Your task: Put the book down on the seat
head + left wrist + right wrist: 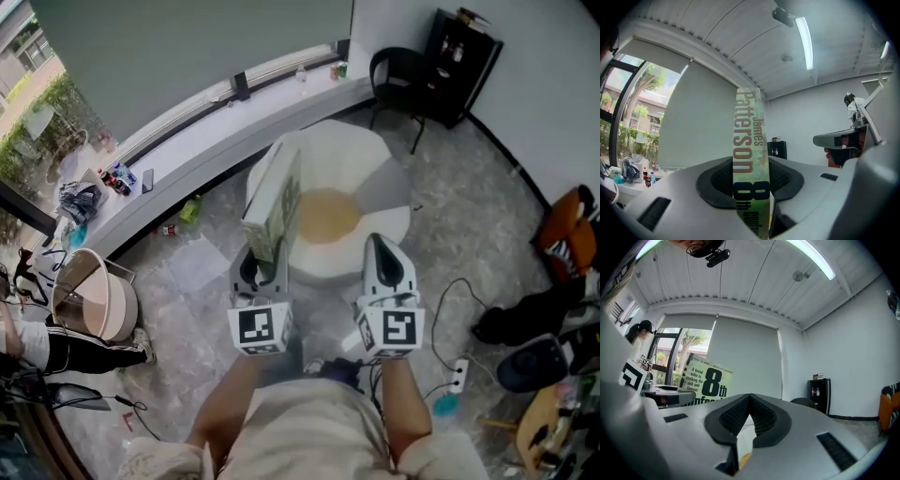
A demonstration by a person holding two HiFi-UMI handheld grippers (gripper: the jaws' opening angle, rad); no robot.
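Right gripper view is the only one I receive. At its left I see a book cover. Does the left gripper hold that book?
Observer: Yes. The left gripper is shut on the book, which stands upright with its spine toward that gripper's camera.
Operator: Where is the seat?
Observer: In the head view, the white round seat lies just beyond that gripper, and the book overlaps its left edge. I cannot tell how high above it the book is.
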